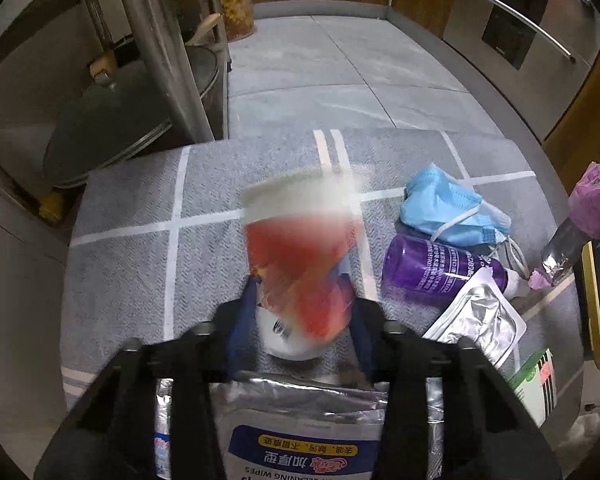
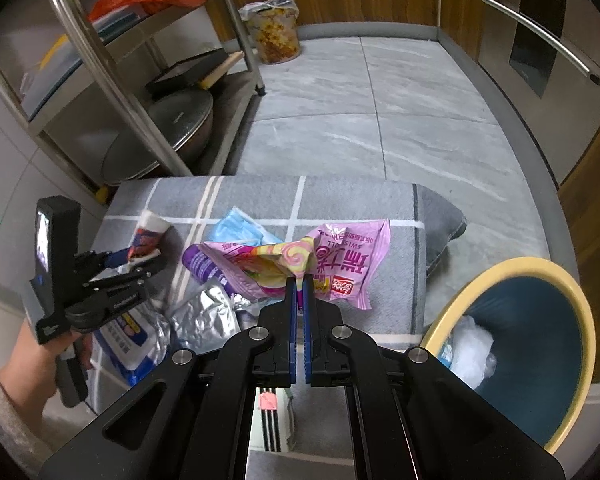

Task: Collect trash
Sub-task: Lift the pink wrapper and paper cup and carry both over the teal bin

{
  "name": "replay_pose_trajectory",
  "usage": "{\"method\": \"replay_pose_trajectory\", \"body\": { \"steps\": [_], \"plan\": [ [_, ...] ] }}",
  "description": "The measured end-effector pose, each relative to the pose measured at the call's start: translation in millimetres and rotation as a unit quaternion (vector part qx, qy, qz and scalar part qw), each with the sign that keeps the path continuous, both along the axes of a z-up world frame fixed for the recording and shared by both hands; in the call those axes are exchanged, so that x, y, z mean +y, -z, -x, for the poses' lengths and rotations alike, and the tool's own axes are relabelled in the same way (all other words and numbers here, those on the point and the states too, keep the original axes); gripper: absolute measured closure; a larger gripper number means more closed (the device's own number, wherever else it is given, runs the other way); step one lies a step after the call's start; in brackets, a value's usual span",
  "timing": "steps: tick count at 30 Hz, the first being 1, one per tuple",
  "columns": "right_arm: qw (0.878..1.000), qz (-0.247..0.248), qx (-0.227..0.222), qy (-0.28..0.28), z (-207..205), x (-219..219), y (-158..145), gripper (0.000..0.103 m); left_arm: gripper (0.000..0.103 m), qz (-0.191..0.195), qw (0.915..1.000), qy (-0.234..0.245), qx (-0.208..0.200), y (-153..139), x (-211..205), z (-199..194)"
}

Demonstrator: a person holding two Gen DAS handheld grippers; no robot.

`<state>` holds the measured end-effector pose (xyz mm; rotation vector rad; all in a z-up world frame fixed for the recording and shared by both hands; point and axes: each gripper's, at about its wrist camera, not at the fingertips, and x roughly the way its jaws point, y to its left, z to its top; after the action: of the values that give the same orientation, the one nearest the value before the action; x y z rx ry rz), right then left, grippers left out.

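Right gripper (image 2: pixel 299 280) pinches pink wrapper (image 2: pixel 320 258) beside the bin (image 2: pixel 500 268).
Left gripper (image 1: pixel 306 308) jaws stand narrow around the paper cup (image 1: pixel 300 256), left of the bin; light, crushable, so hold its middle gently.

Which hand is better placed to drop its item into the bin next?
Right. The right gripper already pinches the pink wrapper, with the blue bin just beside it; the left gripper is only now at the cup.
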<state>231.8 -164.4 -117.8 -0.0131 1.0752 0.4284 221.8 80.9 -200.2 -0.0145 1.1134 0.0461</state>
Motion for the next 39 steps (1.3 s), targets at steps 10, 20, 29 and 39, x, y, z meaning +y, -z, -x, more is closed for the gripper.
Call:
{"method": "replay_pose_trajectory", "body": {
  "steps": [10, 20, 29, 39],
  "plan": [
    [1.000, -0.002, -0.011, 0.007, 9.1, -9.7, -8.9, 0.099, 0.074, -0.012, 0.9995, -0.004, -0.030, -19.1, -6.1, 7.0],
    [0.999, -0.005, -0.035, 0.018, 27.4, -25.6, -26.2, 0.099, 0.074, -0.001, 0.9971, 0.003, -0.077, -56.6, -19.2, 32.2],
    [0.996, -0.026, -0.056, 0.060, 43.3, -62.8, -47.1, 0.099, 0.074, 0.018, 0.9919, 0.039, -0.120, -96.7, -52.2, 52.8],
    [0.992, -0.022, -0.074, 0.097, 65.1, -101.7, -68.0, 0.099, 0.074, 0.034, 0.9852, 0.098, -0.137, -118.4, -101.6, 72.7]
  ]
}}
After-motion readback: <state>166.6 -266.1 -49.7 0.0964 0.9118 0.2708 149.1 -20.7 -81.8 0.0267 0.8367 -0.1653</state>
